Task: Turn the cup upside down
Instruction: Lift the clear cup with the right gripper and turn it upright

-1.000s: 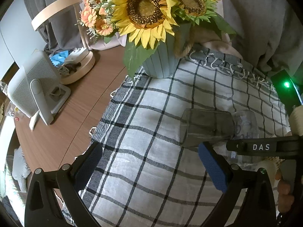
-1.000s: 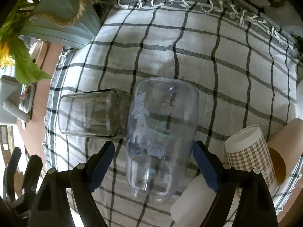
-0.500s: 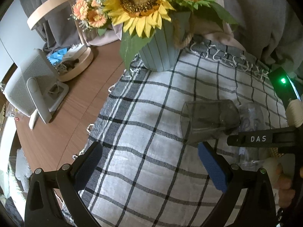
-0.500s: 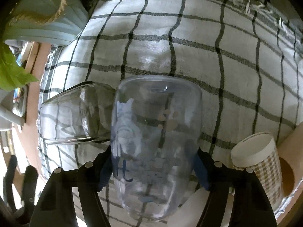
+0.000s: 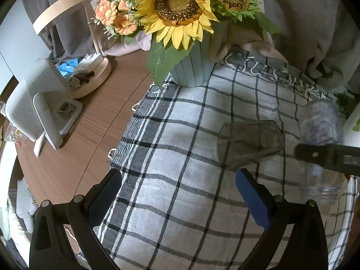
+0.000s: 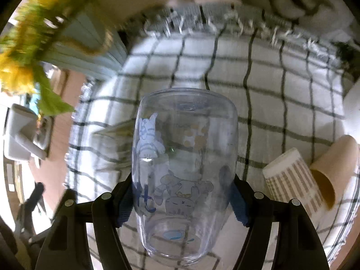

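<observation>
My right gripper (image 6: 182, 200) is shut on a clear plastic cup (image 6: 184, 157) printed with cartoon cats, held above the checked cloth (image 6: 281, 103) with its closed base pointing away from the camera. The same cup (image 5: 320, 132) shows at the right of the left wrist view, tilted up, with the right gripper's black finger across it. My left gripper (image 5: 177, 193) is open and empty over the cloth (image 5: 171, 157). A smoky square glass (image 5: 249, 144) lies on its side just ahead of its right finger.
A pale blue vase of sunflowers (image 5: 193, 67) stands at the cloth's far edge. A white fan (image 5: 38, 108) and a round tray with a lamp (image 5: 90, 78) sit on the wooden table at left. A checked paper cup (image 6: 290, 180) and a brown one (image 6: 333, 171) lie at right.
My right gripper closed on the clear cup, lifted it off the cloth and tipped it upward. The left gripper stayed open and drifted slightly.
</observation>
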`<action>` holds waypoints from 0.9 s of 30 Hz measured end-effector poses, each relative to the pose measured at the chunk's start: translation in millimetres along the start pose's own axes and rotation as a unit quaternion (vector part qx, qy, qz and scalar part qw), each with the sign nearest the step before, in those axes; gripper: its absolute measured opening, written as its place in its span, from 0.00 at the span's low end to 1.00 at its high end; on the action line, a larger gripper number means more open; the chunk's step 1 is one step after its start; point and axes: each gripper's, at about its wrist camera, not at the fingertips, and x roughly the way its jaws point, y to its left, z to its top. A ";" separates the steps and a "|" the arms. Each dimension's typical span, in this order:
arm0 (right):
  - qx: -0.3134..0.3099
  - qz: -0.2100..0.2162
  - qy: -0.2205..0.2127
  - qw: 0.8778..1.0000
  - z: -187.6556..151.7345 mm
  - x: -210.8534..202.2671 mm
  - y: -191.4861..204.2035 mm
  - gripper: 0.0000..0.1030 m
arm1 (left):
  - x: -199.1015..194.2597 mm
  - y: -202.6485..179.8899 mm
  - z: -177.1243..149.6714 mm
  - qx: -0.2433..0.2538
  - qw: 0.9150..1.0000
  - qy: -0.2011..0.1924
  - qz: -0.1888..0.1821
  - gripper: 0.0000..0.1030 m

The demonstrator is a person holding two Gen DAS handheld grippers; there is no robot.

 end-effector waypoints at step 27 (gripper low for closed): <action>0.179 -0.010 -0.019 0.984 -155.2 10.9 3.1 0.69 | 15.9 -3.1 -70.3 0.086 0.994 0.069 -0.010 1.00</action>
